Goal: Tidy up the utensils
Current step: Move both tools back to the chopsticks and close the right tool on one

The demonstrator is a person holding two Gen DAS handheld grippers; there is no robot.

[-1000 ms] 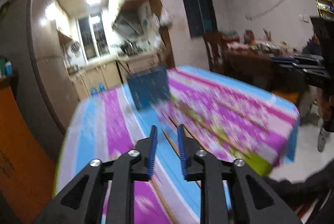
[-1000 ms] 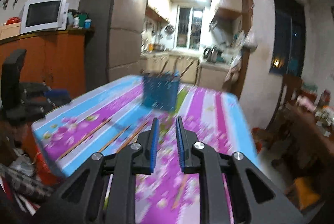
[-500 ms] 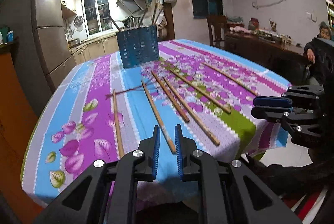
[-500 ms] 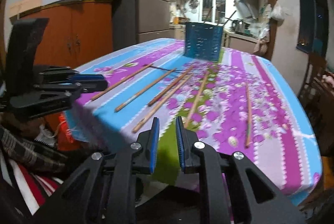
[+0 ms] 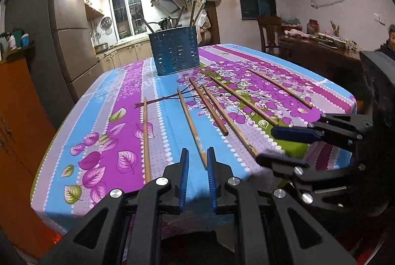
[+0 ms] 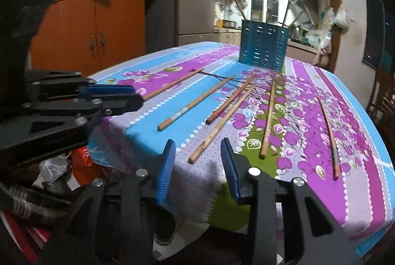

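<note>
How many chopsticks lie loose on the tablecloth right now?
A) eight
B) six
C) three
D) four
B: six chopsticks lie spread on the tablecloth in front of the blue holder, countable in both wrist views; others stand in the holder.

The blue holder point(image 5: 174, 52) hides the lower lengths of the utensils standing in it; only dark handles show above its rim, too dim to tell their kind. In the left wrist view, the near end of the second chopstick point(image 5: 191, 124) runs behind the left tongs point(image 5: 197, 178), and the far tabletop point(image 5: 328, 92) edge is lost behind the right tongs point(image 5: 286, 149). In the right wrist view, the left tongs point(image 6: 123, 97) cover the near end of the leftmost chopstick point(image 6: 172, 83). The picture edge cuts off a seated person point(image 5: 390, 40).
</note>
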